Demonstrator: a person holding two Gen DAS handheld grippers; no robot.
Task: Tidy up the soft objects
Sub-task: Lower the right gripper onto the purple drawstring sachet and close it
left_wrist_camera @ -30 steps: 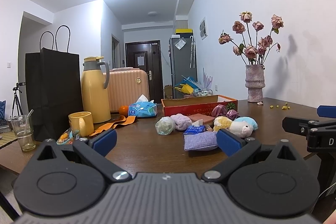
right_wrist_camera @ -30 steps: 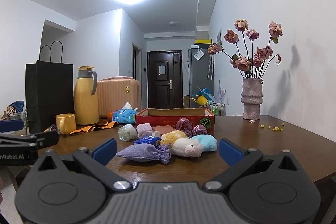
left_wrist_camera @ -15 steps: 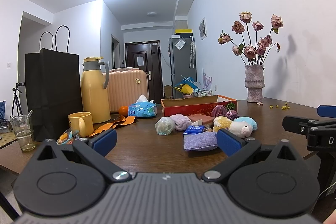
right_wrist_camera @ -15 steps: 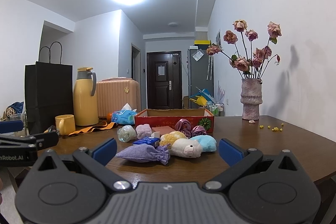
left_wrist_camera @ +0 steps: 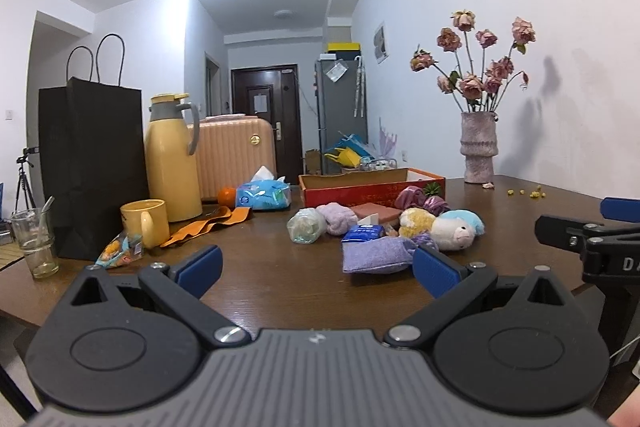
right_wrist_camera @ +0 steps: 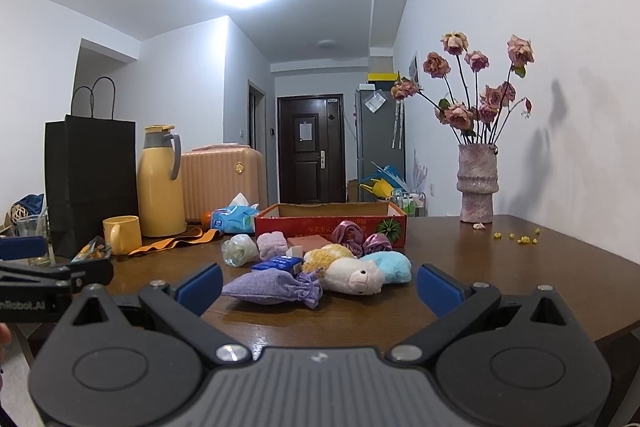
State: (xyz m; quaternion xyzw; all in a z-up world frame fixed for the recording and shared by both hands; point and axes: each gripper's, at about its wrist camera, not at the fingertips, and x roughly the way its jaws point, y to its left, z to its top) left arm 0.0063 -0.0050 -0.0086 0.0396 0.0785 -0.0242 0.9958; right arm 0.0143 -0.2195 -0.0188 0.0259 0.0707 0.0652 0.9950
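Note:
A pile of soft things lies mid-table before a red cardboard box (right_wrist_camera: 332, 225) (left_wrist_camera: 372, 187). Nearest is a purple fabric pouch (right_wrist_camera: 272, 289) (left_wrist_camera: 376, 257), then a plush sheep (right_wrist_camera: 354, 277) (left_wrist_camera: 448, 231) with a blue plush (right_wrist_camera: 390, 265) behind it, a pink rolled cloth (right_wrist_camera: 272, 245) (left_wrist_camera: 338, 217), purple scrunchies (right_wrist_camera: 354, 235) and a blue packet (right_wrist_camera: 278, 263). My right gripper (right_wrist_camera: 318, 285) is open, just short of the pouch. My left gripper (left_wrist_camera: 316, 267) is open too, low over the table, with the pouch by its right finger.
On the left stand a black paper bag (left_wrist_camera: 94, 167), a yellow thermos (left_wrist_camera: 172, 159), a yellow mug (left_wrist_camera: 146, 221), a glass (left_wrist_camera: 34, 241), a tissue pack (left_wrist_camera: 262, 193) and an orange strap (left_wrist_camera: 208, 223). A vase of dried roses (right_wrist_camera: 476, 183) is at the far right.
The right wrist view has shifted slightly: the pile sits a touch higher and closer. The left wrist view is almost the same.

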